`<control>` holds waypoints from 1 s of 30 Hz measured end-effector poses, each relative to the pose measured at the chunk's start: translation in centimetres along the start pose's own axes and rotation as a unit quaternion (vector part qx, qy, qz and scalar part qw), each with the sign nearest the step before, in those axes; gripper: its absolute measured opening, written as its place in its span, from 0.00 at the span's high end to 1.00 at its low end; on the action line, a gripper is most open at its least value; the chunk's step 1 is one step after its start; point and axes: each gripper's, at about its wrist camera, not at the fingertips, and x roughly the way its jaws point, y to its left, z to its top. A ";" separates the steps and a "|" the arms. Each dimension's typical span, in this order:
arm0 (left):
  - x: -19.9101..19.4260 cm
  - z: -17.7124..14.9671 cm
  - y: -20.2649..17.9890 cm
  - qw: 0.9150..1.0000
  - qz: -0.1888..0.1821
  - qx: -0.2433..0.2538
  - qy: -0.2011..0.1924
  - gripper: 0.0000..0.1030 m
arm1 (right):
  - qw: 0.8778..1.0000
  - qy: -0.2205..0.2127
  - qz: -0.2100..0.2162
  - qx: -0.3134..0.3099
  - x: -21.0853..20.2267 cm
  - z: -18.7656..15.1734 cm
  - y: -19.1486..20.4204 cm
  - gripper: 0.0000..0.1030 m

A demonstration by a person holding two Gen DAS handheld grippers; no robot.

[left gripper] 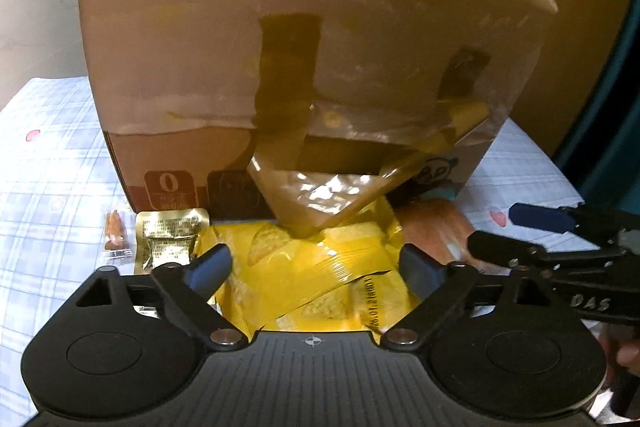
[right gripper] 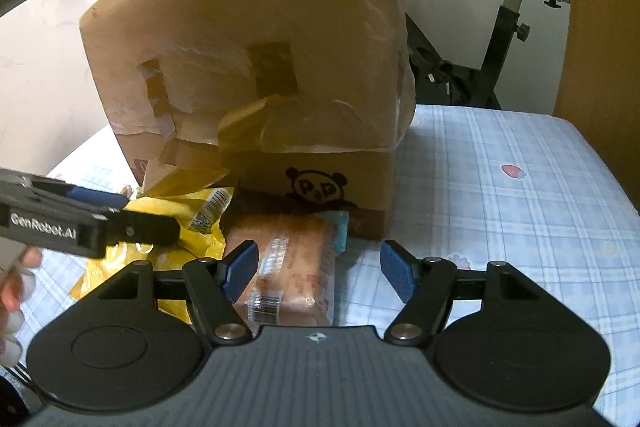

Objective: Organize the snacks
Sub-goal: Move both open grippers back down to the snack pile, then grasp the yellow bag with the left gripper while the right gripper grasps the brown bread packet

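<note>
Half-hidden yellow packets [left gripper: 316,275], perhaps crackers

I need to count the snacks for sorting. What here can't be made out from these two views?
- Inside of the cardboard box: both views, hidden by its raised flap.
- Yellow snack bag: left wrist view, near end hidden by the left gripper; its print is blurred.
- Bread packet: right wrist view, near end cut off by the right gripper.
- Small wrapped item: left wrist view, too small to identify.
</note>
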 end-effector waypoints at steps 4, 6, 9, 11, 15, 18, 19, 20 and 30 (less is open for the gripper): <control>0.8 -0.2 0.8 1.000 -0.009 -0.011 0.009 0.03 | 1.000 0.001 0.002 0.003 0.2 0.0 -0.1 0.31; 0.7 -0.2 0.9 1.000 -0.011 -0.011 0.010 0.03 | 1.000 0.003 0.004 0.005 0.4 -0.1 -0.1 0.31; 0.5 -0.4 0.5 1.000 -0.012 -0.002 0.004 0.06 | 1.000 0.006 0.006 0.008 0.6 -0.1 0.1 0.31; 0.2 -0.6 0.3 1.000 -0.013 0.011 -0.004 0.11 | 1.000 0.006 0.007 0.007 0.7 -0.1 0.3 0.31; -0.9 -1.0 0.2 1.000 -0.021 0.018 -0.014 0.23 | 1.000 0.005 0.008 0.004 0.6 -0.1 0.4 0.31; -1.8 -1.2 0.2 0.999 -0.024 0.018 -0.016 0.27 | 1.000 0.004 0.006 0.004 0.4 -0.1 0.5 0.31; -2.1 -1.3 0.3 0.999 -0.024 0.017 -0.017 0.28 | 1.000 0.004 0.006 0.004 0.4 -0.1 0.5 0.31; -2.5 -1.5 0.5 0.999 -0.023 0.016 -0.017 0.28 | 1.000 0.004 0.005 0.003 0.4 -0.1 0.5 0.31; -6.1 -3.4 3.1 1.000 0.000 -0.006 -0.019 0.30 | 1.000 0.003 0.012 -0.003 -0.1 -0.2 1.1 0.31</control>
